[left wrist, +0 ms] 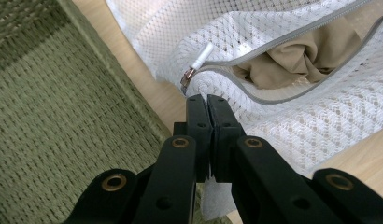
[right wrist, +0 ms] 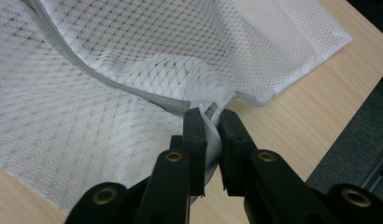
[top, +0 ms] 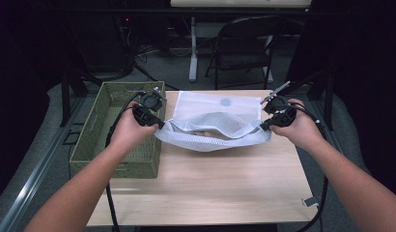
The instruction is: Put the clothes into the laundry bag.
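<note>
Both grippers, left (top: 160, 124) and right (top: 263, 126), pinch the soft, floppy mesh bag (top: 213, 126) (light) by its near corners.

My white mesh laundry bag (top: 213, 126) lies across the far middle of the table, its grey zipper (left wrist: 292, 35) undone and mouth sagging open toward me, a tan cloth (left wrist: 292, 58) bunched inside, and both near corners pinched up in my tongs.
</note>
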{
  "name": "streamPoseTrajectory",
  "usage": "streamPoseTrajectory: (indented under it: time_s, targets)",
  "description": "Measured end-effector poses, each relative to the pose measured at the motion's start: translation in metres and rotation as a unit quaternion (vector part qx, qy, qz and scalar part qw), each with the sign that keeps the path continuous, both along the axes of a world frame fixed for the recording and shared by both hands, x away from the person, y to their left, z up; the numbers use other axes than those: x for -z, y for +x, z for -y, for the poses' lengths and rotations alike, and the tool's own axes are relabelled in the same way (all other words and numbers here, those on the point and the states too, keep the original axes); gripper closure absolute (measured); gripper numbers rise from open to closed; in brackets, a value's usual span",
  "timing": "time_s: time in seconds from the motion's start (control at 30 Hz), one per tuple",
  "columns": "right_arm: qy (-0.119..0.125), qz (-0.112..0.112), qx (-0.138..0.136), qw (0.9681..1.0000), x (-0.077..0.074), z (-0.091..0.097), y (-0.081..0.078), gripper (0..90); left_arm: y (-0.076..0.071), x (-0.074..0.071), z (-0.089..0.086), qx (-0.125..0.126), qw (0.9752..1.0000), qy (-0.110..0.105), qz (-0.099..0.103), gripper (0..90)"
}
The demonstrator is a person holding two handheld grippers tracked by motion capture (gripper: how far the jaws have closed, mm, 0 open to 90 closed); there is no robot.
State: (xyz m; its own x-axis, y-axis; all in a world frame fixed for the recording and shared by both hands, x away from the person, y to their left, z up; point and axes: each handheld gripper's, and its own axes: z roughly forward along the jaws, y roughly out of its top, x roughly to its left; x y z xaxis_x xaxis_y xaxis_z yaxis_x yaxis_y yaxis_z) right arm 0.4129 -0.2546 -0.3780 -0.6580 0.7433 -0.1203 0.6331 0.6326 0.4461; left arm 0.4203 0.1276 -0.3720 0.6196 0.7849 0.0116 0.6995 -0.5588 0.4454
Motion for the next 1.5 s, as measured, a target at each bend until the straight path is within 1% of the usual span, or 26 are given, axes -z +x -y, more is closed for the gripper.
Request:
streamPoseTrajectory:
  time_s: [0.17, 0.2, 0.33, 0.43, 0.47, 0.5, 0.7, 0.73, 0.83, 0.87, 1.0, 1.03, 1.1, 1.23, 1.3, 1.47, 1.5]
  targets:
    - [-0.002, 0.006, 0.007, 1.0000, -0.004, 0.003, 0.003, 82.2, 0.003, -0.004, 0.000, -0.003, 1.0000, 0.000, 0.005, 88.7]
    - [-0.003, 0.006, 0.008, 0.9999, -0.005, 0.004, 0.004, 82.2, 0.004, -0.006, 0.000, -0.003, 1.0000, 0.002, 0.003, 88.7]
    - [-0.001, 0.008, 0.014, 0.9999, -0.007, 0.006, 0.007, 82.2, 0.007, -0.008, 0.000, -0.006, 1.0000, 0.001, 0.007, 88.7]
    - [0.000, 0.009, 0.015, 0.9999, -0.008, 0.007, 0.008, 82.2, 0.009, -0.010, 0.000, -0.008, 0.9999, 0.001, 0.007, 88.7]
    - [-0.001, 0.009, 0.015, 0.9998, -0.009, 0.007, 0.009, 82.2, 0.010, -0.010, -0.001, -0.010, 0.9999, 0.000, 0.009, 88.7]
    - [-0.001, 0.010, 0.015, 0.9998, -0.010, 0.007, 0.009, 82.2, 0.011, -0.010, -0.001, -0.010, 0.9999, 0.001, 0.007, 88.7]
    - [-0.005, 0.013, 0.018, 0.9997, -0.012, 0.009, 0.010, 82.3, 0.014, -0.013, -0.004, -0.014, 0.9999, -0.006, 0.008, 88.7]
    - [0.000, 0.014, 0.020, 0.9997, -0.012, 0.010, 0.010, 82.3, 0.015, -0.013, -0.004, -0.015, 0.9998, -0.005, 0.007, 88.7]
    - [0.000, 0.016, 0.022, 0.9996, -0.014, 0.011, 0.011, 82.3, 0.016, -0.014, -0.005, -0.018, 0.9998, -0.008, 0.005, 88.7]
    - [0.001, 0.015, 0.022, 0.9996, -0.014, 0.011, 0.012, 82.3, 0.017, -0.014, -0.006, -0.019, 0.9997, -0.009, 0.008, 88.6]
    - [0.002, 0.020, 0.026, 0.9994, -0.016, 0.011, 0.015, 82.3, 0.020, -0.019, -0.006, -0.020, 0.9996, -0.014, 0.010, 88.7]
    - [0.001, 0.018, 0.025, 0.9995, -0.017, 0.011, 0.016, 82.3, 0.021, -0.020, -0.006, -0.021, 0.9996, -0.014, 0.010, 88.7]
    - [0.003, 0.022, 0.028, 0.9994, -0.018, 0.011, 0.018, 82.3, 0.022, -0.022, -0.006, -0.023, 0.9996, -0.014, 0.011, 88.7]
    - [0.003, 0.027, 0.032, 0.9991, -0.023, 0.012, 0.020, 82.3, 0.025, -0.027, -0.007, -0.025, 0.9994, -0.018, 0.016, 88.7]
    - [0.007, 0.028, 0.034, 0.9990, -0.025, 0.013, 0.021, 82.3, 0.026, -0.029, -0.007, -0.026, 0.9993, -0.019, 0.019, 88.7]
    - [0.001, 0.033, 0.035, 0.9989, -0.030, 0.013, 0.023, 82.3, 0.028, -0.038, -0.006, -0.026, 0.9992, -0.022, 0.023, 88.7]
    - [-0.001, 0.034, 0.035, 0.9988, -0.031, 0.013, 0.024, 82.3, 0.028, -0.040, -0.006, -0.026, 0.9992, -0.018, 0.024, 88.7]
